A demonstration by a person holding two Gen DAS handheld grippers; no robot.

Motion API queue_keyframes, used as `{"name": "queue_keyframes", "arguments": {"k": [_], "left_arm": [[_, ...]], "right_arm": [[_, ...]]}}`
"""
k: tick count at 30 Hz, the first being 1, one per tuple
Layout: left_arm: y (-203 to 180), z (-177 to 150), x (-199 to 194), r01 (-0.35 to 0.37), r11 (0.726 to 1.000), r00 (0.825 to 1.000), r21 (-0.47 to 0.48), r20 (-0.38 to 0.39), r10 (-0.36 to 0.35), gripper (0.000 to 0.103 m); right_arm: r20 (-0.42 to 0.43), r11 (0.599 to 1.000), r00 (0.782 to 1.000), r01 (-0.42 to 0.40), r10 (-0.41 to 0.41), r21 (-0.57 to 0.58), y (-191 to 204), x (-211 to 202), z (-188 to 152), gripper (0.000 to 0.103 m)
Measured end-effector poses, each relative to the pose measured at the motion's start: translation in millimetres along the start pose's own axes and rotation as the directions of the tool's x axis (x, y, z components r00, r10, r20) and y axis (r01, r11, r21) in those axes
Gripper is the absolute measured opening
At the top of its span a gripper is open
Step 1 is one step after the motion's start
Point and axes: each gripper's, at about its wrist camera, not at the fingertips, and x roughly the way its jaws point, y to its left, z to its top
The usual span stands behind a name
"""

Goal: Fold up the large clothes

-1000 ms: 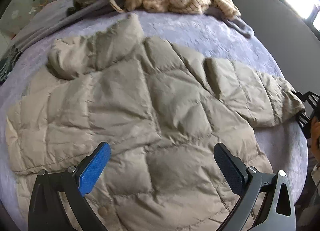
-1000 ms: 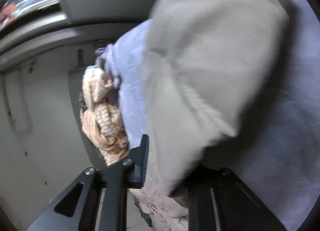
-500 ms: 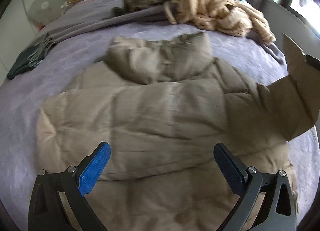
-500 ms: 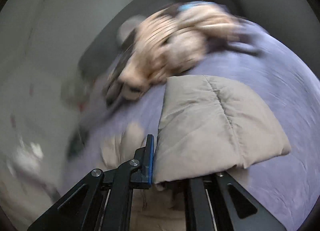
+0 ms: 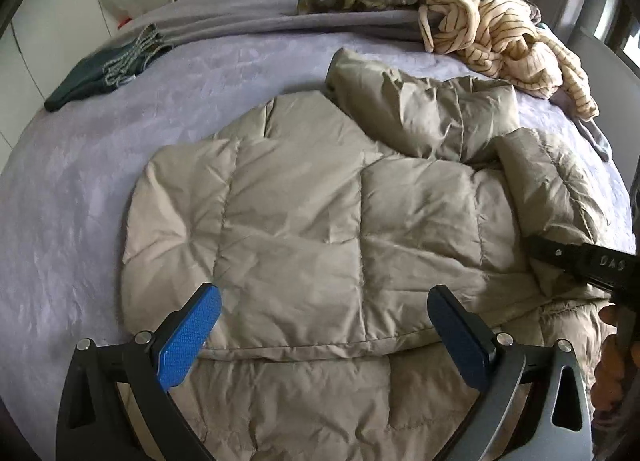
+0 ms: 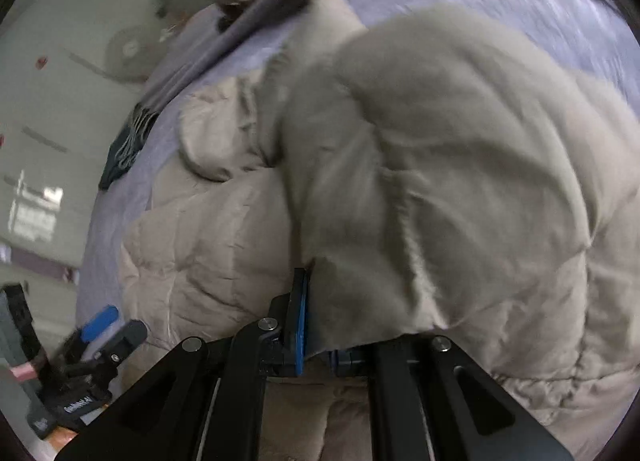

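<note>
Across the middle of the left wrist view, on a lilac bedspread (image 5: 120, 141), lies the beige quilted puffer jacket (image 5: 312, 229), its long axis running from the lower edge of the frame up toward the hood at upper right. One sleeve is already folded in over the body, reaching toward the left of the frame. The other sleeve (image 6: 440, 165) is the part in play: at the right edge of the left wrist view it rises off the bed and crosses toward the jacket's middle, so the right hand is plainly the nearer one to it.

The right gripper (image 6: 316, 329) has its jaws close together, clamped on the edge of that sleeve; in its own view the fabric billows up and fills the frame above the blue pad, blurred. I judge the coming move to be laying this sleeve down flat across the body, toward the left of the left wrist view.

The left gripper (image 5: 324, 325) hovers over the jacket's lower part with its jaws wide apart, holding and touching nothing. A heap of striped cream clothes (image 5: 504, 33) sits at upper right, well apart.
</note>
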Motion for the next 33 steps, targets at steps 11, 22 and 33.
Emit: {"name": "queue_keyframes", "arguments": {"k": [11, 22, 33], "left_arm": [[9.8, 14.6, 2.0, 0.116, 0.991, 0.993, -0.066, 0.006, -0.116, 0.103], [59.8, 20.8, -11.8, 0.204, 0.968, 0.979, -0.148, 0.059, -0.197, 0.103], [83.6, 19.1, 4.1, 0.361, 0.881, 0.929, -0.304, 0.036, -0.369, 0.103]], "right_arm": [[0.222, 0.896, 0.964, -0.225, 0.147, 0.382, -72.5, -73.8, -3.4, 0.077], [0.216, 0.968, 0.958, -0.219, 0.19, 0.122, 5.9, -68.6, 25.4, 0.011], [-0.106, 0.953, 0.992, 0.027, -0.062, -0.302, 110.4, 22.3, -35.0, 0.051]]}}
